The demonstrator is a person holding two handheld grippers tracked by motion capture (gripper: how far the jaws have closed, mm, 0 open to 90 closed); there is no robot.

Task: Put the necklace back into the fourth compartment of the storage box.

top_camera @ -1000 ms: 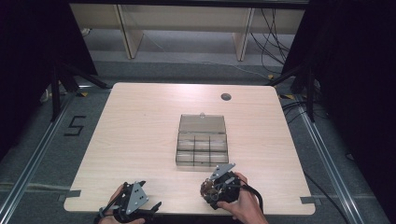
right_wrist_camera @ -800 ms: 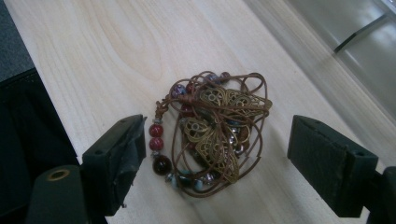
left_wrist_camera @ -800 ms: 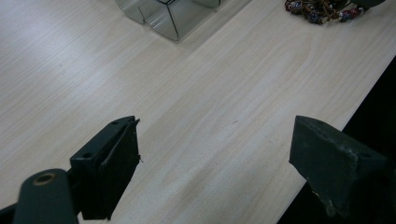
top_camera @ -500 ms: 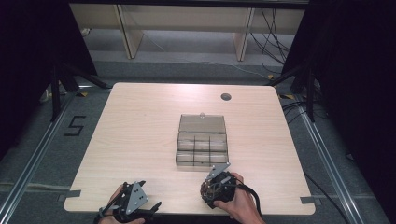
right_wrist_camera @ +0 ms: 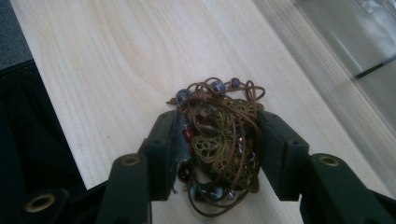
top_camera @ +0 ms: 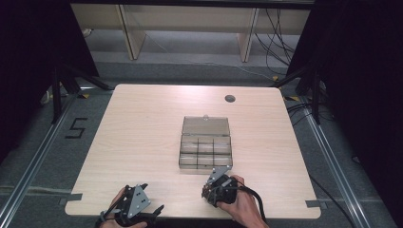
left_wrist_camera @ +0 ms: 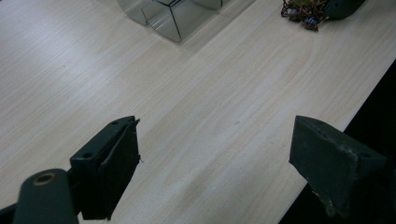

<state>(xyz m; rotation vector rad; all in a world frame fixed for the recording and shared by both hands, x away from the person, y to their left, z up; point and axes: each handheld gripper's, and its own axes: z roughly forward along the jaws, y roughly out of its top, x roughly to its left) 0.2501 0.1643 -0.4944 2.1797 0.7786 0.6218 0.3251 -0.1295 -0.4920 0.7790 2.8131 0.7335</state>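
High view: right gripper (top_camera: 207, 191) hovering at the table's (top_camera: 142, 142) near edge, just in front of the clear compartment box (top_camera: 206, 147), lid lying open; left gripper (top_camera: 151, 211) resting at the near left edge.
Left gripper view: jaws standing wide apart, gripping nothing, over bare wood.
Right gripper view: jaws clamping a tangled beaded necklace (right_wrist_camera: 219, 140), brown cord and brass filigree bulging between them.

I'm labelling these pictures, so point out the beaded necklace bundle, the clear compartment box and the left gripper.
Beaded necklace bundle (right_wrist_camera: 223, 140), right gripper view, on the brass filigree piece between the jaws.
Clear compartment box (top_camera: 205, 151), high view, on a divider of the tray.
Left gripper (left_wrist_camera: 215, 163), left gripper view, midway between its open fingertips.
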